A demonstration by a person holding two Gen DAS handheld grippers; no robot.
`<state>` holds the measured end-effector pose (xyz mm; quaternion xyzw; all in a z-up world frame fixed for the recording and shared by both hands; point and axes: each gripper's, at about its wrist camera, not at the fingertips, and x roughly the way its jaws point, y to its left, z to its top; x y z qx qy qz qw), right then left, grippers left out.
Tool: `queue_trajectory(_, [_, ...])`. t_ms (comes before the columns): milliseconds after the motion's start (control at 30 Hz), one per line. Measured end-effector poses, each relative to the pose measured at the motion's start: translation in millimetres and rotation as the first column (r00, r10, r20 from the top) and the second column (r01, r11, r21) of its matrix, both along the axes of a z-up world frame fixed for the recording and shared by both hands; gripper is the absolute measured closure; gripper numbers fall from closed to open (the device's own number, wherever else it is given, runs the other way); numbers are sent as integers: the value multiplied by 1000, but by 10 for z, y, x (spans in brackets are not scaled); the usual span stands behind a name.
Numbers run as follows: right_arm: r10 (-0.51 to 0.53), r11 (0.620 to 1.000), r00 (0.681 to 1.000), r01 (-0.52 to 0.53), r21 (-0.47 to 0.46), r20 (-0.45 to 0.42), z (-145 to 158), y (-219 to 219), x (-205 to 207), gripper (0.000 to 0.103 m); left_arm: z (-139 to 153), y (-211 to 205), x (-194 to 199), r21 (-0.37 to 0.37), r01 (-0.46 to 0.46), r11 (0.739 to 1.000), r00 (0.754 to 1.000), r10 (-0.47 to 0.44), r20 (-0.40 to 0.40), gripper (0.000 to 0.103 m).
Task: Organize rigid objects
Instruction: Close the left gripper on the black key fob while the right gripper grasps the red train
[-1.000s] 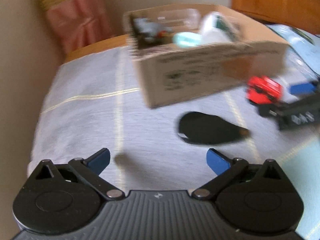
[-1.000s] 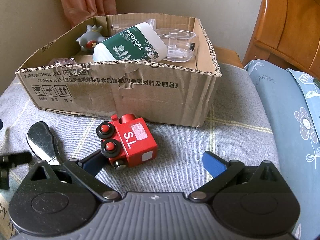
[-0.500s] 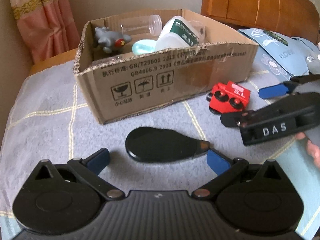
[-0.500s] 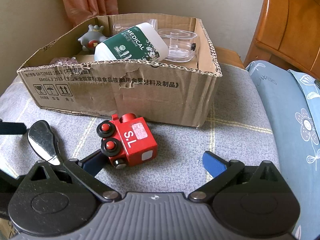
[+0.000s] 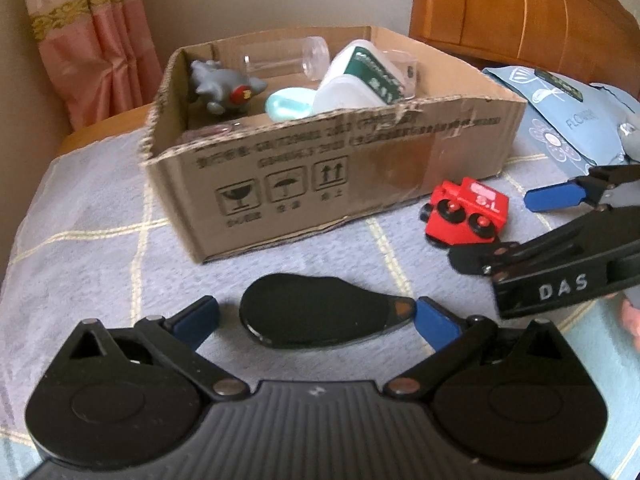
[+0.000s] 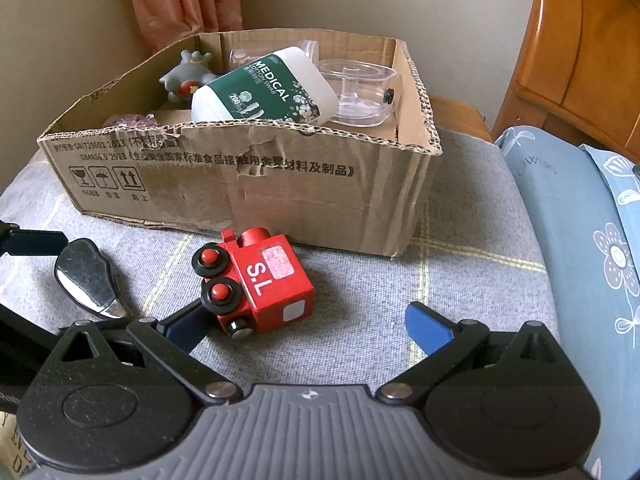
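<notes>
A flat black teardrop-shaped object [image 5: 316, 316] lies on the grey checked cloth between the fingers of my open left gripper [image 5: 316, 320]; its narrow end touches the right fingertip [image 5: 434, 322]. It also shows in the right wrist view [image 6: 86, 276]. A red toy train marked "S.L" [image 6: 260, 280] lies in front of the cardboard box [image 6: 280, 196], between the fingers of my open right gripper [image 6: 308, 326], close to the left one. The train [image 5: 466, 212] and the right gripper [image 5: 560, 216] show at the right of the left wrist view.
The box [image 5: 360, 184] holds a grey toy figure [image 5: 220, 86], a white "MEDICAL" bottle [image 6: 264, 88], clear plastic containers [image 6: 356, 92] and a pale blue item [image 5: 290, 104]. A blue flowered pillow [image 6: 580, 220] lies at the right; a wooden headboard [image 5: 520, 16] and curtain [image 5: 92, 40] stand behind.
My left gripper has swung right and moved in, so the black object now lies between its fingers. The right gripper has stayed around the train, almost still.
</notes>
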<state>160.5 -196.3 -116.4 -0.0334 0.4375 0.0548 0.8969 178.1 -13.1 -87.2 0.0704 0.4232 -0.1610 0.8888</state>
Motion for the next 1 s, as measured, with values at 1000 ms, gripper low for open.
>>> queue_trajectory(1000, [253,968,967,-253,-12,40,103,207,18,40,6,161,41,17,91,996,996,-91,17,3])
